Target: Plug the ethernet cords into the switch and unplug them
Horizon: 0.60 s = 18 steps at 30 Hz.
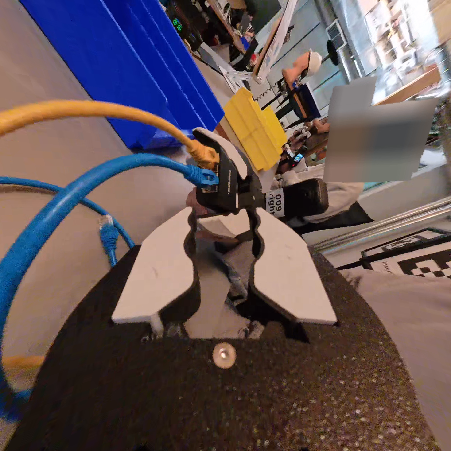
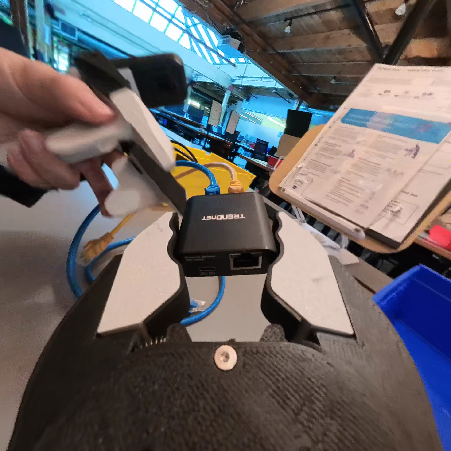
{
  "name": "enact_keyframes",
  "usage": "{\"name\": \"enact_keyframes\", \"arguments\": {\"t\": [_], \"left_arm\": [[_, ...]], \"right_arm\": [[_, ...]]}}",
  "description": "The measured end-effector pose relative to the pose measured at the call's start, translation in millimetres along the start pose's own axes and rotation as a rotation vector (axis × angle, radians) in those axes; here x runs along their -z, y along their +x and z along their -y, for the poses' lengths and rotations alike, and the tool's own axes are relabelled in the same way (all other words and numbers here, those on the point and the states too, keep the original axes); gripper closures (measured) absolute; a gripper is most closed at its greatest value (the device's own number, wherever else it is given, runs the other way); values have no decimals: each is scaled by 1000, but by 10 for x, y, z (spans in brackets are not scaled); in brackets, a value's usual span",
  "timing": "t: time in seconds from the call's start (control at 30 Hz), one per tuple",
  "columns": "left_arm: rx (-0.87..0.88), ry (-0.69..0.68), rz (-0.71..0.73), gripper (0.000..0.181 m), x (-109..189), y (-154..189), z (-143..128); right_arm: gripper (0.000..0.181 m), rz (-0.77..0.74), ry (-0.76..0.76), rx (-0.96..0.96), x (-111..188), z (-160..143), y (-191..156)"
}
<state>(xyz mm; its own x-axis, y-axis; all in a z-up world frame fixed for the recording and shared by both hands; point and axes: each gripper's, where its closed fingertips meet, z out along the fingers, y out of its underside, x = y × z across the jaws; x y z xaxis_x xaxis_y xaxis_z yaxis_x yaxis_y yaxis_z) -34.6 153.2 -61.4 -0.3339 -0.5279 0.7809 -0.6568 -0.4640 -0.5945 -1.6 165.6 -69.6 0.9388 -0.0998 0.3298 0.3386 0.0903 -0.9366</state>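
The right gripper [image 2: 225, 240] is pinching the black switch [image 2: 225, 231] by its two side walls, its fingers pressed against the casing and lifting it clear of the grey table [image 2: 29, 268]. On the far face of the switch, the blue cord [image 2: 211, 189] and the yellow cord [image 2: 235, 188] are sitting plugged in side by side, blue on the left; an unused port on the near face is looking back at the camera. The left gripper [image 1: 223, 220] is hovering just beside the switch with its fingers spread and nothing between them. In its view a third port below the blue plug [image 1: 203, 176] and the yellow plug [image 1: 203, 155] is standing empty, and a loose blue connector [image 1: 107, 231] is lying on the table to the left. The switch looks light, rigid and smooth, so gripping its flat sides seems right. The cords look springy and will probably tug sideways; the hold should be on the moulded boot right at the plug, squeezing the small latch tab, which looks fragile. A blue bin [image 2: 419, 317] is sitting near on the right, a yellow bin [image 2: 207, 168] farther off.
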Motion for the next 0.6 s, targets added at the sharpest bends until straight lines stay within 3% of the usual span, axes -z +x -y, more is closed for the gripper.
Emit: {"name": "enact_keyframes", "arguments": {"t": [0.07,0.13,0.17,0.23,0.37,0.5,0.6], "left_arm": [[42,-8,-45,136,-66,-66,-51],[66,-23,-115,144,-119,-26,-68],[51,-37,-151,156,-134,13,-71],[10,-97,-182,157,-127,50,-103],[-110,-435,-258,158,63,115,-332],[-187,-770,-280,158,258,191,-432],[-168,-908,-307,158,261,264,-408]], "right_arm": [[107,30,7,26,-65,78,-131],[107,55,7,50,-110,128,-235],[107,69,3,55,-118,138,-269],[106,134,6,77,-84,163,-329],[100,461,-75,74,234,172,-564],[100,483,-45,120,331,337,-561],[111,488,-23,179,286,381,-662]]}}
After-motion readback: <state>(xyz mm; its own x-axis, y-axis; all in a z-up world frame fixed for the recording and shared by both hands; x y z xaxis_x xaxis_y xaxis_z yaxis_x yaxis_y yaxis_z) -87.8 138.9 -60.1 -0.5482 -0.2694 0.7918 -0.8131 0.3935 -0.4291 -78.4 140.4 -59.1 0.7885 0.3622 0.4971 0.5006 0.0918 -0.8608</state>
